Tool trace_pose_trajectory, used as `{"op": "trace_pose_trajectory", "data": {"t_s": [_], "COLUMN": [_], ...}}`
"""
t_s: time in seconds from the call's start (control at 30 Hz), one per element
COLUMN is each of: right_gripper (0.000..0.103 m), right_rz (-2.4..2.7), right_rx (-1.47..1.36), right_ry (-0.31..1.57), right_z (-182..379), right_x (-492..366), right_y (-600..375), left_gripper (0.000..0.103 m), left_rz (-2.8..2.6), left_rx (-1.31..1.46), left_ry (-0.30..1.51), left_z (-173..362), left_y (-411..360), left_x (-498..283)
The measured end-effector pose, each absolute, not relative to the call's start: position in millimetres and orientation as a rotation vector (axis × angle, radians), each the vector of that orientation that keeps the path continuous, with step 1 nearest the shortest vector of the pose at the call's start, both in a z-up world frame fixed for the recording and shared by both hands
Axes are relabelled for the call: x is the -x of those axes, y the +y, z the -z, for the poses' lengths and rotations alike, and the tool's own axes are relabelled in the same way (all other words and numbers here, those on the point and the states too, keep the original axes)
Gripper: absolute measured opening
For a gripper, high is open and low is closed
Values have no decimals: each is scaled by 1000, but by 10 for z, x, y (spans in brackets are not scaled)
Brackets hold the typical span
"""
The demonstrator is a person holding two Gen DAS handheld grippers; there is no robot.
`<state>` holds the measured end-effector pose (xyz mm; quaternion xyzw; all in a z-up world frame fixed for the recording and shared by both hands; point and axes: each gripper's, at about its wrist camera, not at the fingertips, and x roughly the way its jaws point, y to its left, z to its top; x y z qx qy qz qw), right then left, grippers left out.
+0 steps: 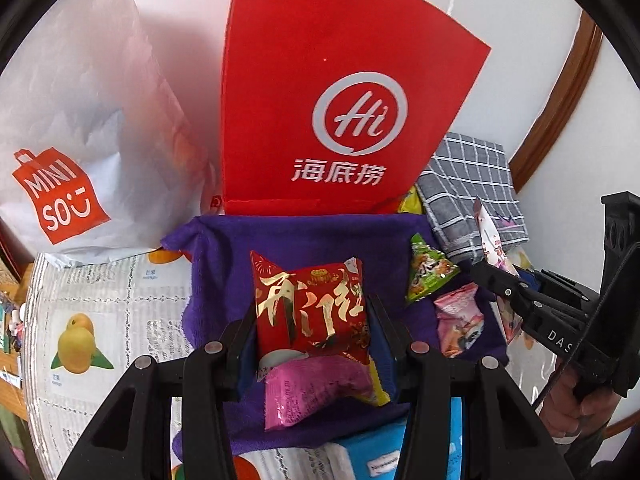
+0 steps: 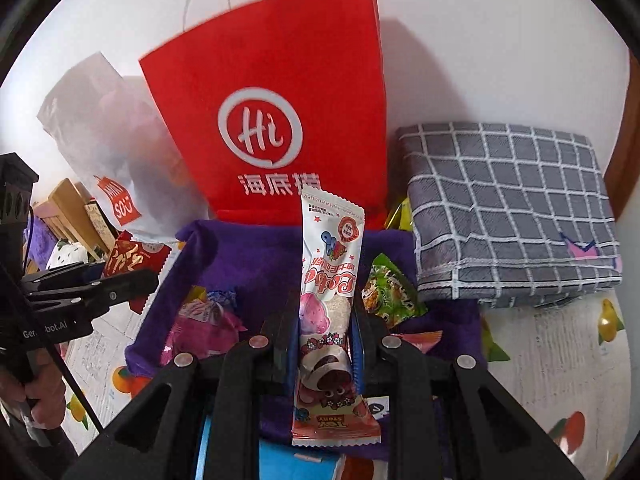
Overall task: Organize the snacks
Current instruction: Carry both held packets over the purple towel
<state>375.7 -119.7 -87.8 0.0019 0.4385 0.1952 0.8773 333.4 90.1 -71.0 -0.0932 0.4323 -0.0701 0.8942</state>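
My left gripper is shut on a red snack packet with gold characters, held above a purple cloth; a pink packet lies just below it. My right gripper is shut on a long white and pink snack bar wrapper, held upright above the same purple cloth. A green packet and a pink packet lie on the cloth. In the right wrist view the green packet and pink packets also show. A red Haidilao paper bag stands behind the cloth.
A white Miniso bag stands left of the red bag. A folded grey checked cloth lies at the right. A blue box sits near the front. The table has a fruit-print cover. A wall is close behind.
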Motion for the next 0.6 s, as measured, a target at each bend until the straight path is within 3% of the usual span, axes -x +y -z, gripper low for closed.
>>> {"op": "trace_pose_trajectory", "data": {"t_s": [0.6], "right_gripper": [21], "right_rz": [-455], "right_rx": [-72], "right_ry": [1023], "right_z": [1273], "right_x": [-3791], "right_y": [-1372], "left_gripper": [46], "left_rz": [146], "left_rx": [212], "left_ry": [927], "left_z": [869], "left_y": [905], "left_x": [-3424]}}
